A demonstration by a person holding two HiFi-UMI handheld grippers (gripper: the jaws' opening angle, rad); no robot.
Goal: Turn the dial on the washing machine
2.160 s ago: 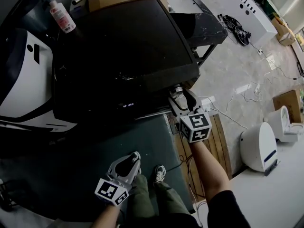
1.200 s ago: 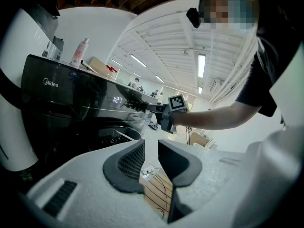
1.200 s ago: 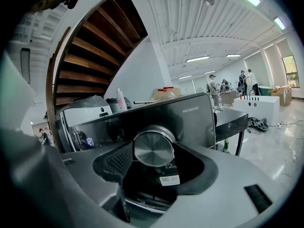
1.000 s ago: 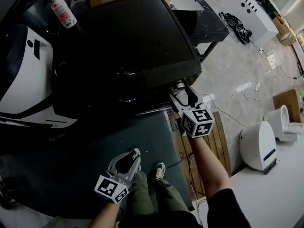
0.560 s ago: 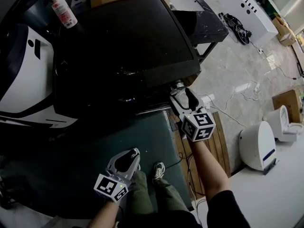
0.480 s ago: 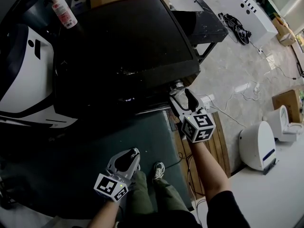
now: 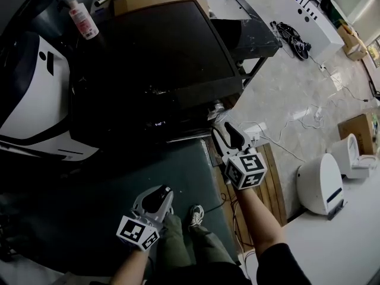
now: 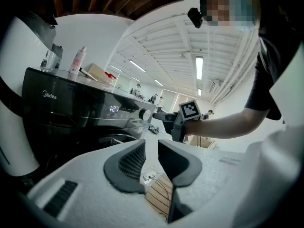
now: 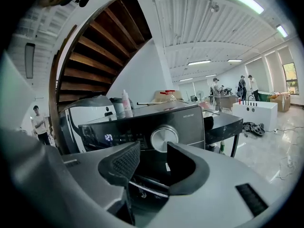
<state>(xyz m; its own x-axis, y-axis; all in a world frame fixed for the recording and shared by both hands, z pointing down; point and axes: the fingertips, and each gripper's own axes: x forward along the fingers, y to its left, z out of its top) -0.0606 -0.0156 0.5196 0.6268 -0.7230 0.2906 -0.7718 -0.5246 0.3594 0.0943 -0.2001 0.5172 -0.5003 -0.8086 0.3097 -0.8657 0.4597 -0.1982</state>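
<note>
1. We see the black washing machine filling the upper middle of the head view. Its dark lid faces up and its control panel runs along the near edge.
2. To its left stands a white and black appliance, just beside the machine.
3. A dark green mat lies on the floor in front of the machine, with a wooden pallet along its right side.
4. Our right tongs point at the right end of the control panel, near it but not touching. Their jaws have just been closing and stand partly apart, with nothing between the pads. In the right gripper view the panel shows beyond the gap.
5. Our left tongs hang lower, over the mat and well apart from the machine. Their jaws leave a narrow gap and hold nothing.
6. A white bottle with a pink label stands upright at the back left corner of the machine's top.
7. The dial, round and silver, sits on the right part of the front panel. It is straight ahead of the right tongs and clear of both pads.
8. A small lit display glows on the panel, left of the dial.
</note>
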